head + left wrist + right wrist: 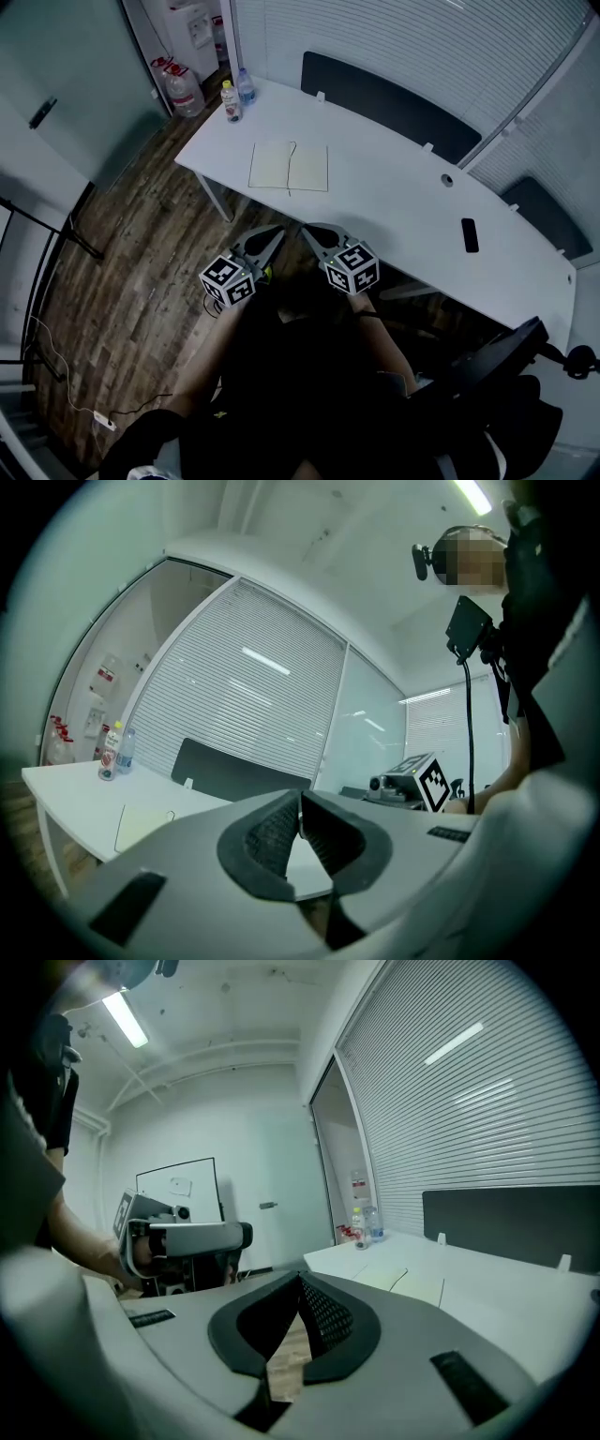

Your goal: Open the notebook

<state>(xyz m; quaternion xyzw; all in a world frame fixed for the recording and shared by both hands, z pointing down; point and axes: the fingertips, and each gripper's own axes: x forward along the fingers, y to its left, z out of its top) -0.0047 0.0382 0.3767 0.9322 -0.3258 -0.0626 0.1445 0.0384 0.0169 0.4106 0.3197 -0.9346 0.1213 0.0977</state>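
The notebook (289,167) lies spread flat on the white table (394,197), two pale pages showing with a dark ribbon down the spine. It also shows as a pale sheet in the left gripper view (141,825) and in the right gripper view (412,1283). Both grippers hang over the wooden floor, short of the table's near edge and close to the person's body. My left gripper (274,232) (300,799) is shut, tips touching, with nothing between them. My right gripper (309,228) (300,1281) is shut and empty too. Neither touches the notebook.
Two small bottles (231,101) (247,89) stand at the table's far left corner. A black phone (470,234) lies on the table to the right. A large water jug (185,91) stands on the floor, dark panels (389,103) line the table's far edge, and an office chair (506,366) is at lower right.
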